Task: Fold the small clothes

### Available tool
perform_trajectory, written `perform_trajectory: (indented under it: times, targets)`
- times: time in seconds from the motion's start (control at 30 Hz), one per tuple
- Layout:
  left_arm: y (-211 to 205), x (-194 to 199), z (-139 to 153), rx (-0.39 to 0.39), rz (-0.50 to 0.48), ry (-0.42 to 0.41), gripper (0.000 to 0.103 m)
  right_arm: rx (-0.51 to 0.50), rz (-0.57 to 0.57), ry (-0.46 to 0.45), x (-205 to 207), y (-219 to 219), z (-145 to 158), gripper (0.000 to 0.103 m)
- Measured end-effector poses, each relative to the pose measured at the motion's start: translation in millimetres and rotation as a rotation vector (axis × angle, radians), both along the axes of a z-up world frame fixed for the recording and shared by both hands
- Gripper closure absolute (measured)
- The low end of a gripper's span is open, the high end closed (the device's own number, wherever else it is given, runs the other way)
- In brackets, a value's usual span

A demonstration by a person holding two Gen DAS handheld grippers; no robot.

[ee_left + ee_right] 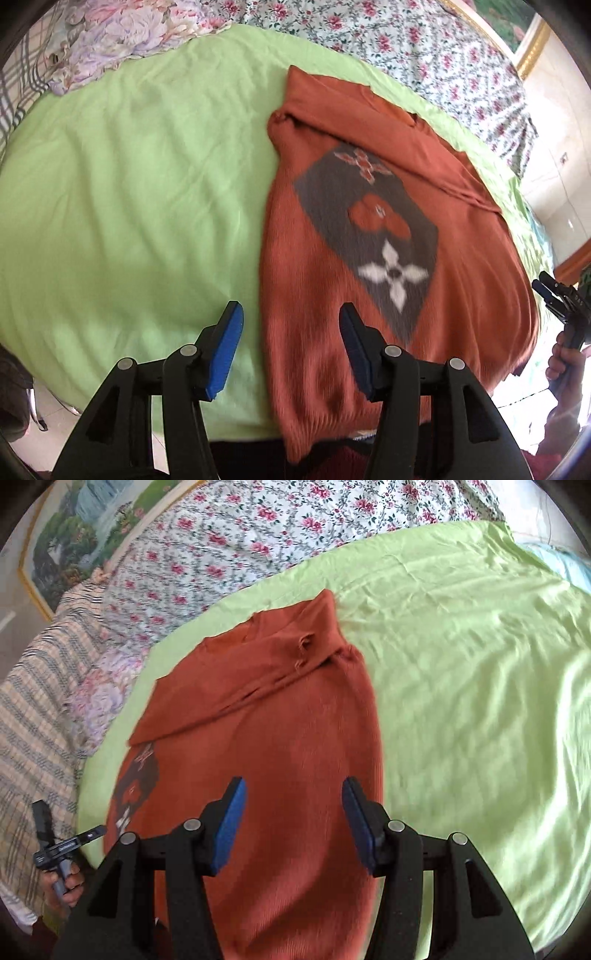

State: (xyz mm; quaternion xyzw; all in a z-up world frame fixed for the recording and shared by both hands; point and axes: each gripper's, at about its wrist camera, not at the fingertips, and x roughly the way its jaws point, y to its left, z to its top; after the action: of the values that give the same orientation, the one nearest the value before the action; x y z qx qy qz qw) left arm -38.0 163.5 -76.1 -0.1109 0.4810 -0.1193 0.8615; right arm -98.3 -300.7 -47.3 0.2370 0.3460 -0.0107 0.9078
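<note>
A rust-orange knitted sweater (314, 280) with a grey diamond panel and a white flower motif lies on a light green sheet (129, 192). Its sleeves are folded in across the upper part. My left gripper (291, 325) is open and empty, above the sweater's left edge near the hem. In the right wrist view the sweater (280, 738) fills the middle. My right gripper (291, 801) is open and empty above its lower half. The right gripper also shows in the left wrist view (554, 295), and the left gripper shows in the right wrist view (55, 834).
A floral bedspread (258, 528) lies beyond the sheet. Striped and floral bedding (37, 720) is bunched on the left in the right wrist view. A framed landscape picture (74, 520) hangs behind. The green sheet (480, 683) stretches right of the sweater.
</note>
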Motion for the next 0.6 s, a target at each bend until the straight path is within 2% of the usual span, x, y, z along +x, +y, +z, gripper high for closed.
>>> perform_trajectory:
  times: [0.33, 0.53, 0.6]
  targets:
    - [-7, -41, -22, -0.082, -0.085, 0.038, 0.05, 0.006, 0.064, 0.033, -58, 7, -13, 0.048]
    - [-3, -45, -28, -0.121, -0.116, 0.035, 0.05, 0.059, 0.106, 0.046, -87, 6, -32, 0.048]
    - [-2, -42, -28, -0.124, -0.127, 0.034, 0.058, 0.079, 0.124, 0.038, -87, 7, -35, 0.048]
